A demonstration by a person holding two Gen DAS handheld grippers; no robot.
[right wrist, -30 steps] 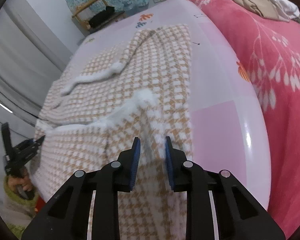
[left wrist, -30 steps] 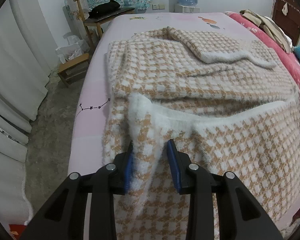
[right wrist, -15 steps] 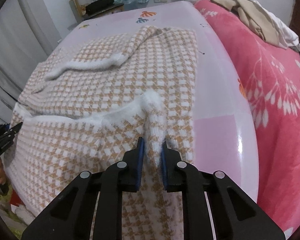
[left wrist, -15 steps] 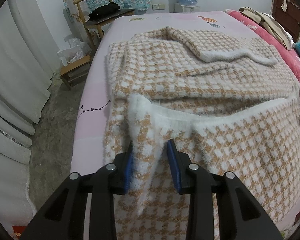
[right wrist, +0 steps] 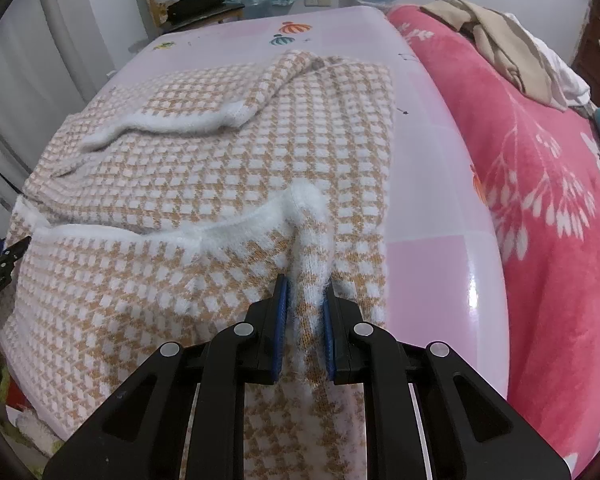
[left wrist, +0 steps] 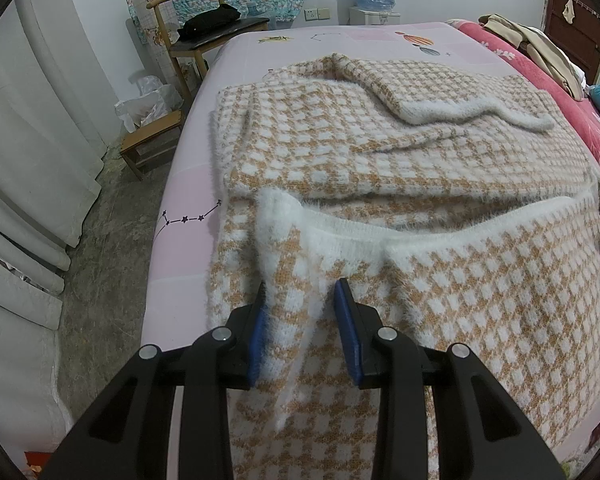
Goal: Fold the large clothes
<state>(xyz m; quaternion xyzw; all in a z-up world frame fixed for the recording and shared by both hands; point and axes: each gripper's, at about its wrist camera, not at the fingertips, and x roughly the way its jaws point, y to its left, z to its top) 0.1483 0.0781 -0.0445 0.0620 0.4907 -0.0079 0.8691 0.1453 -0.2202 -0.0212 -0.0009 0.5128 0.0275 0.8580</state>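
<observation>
We see the checked sweater (left wrist: pixel 380 160) spread across the pink bed (left wrist: pixel 188 216), its white-trimmed hem lifted at the bed's near edge. Our left tongs (left wrist: pixel 302 312) pinch the hem's left corner between blue pads. Our right tongs (right wrist: pixel 305 308), which have just been closing, pinch the right corner, beside the red blanket (right wrist: pixel 540 200).

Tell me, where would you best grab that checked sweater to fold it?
By its white fluffy hem, at the two corners, coming from the near bed edge. On the sweater that hem runs straight across, and it bunches into ridges that fit between pads. The right gripper has just closed on one ridge; the left gripper has the other between its jaws.
</observation>
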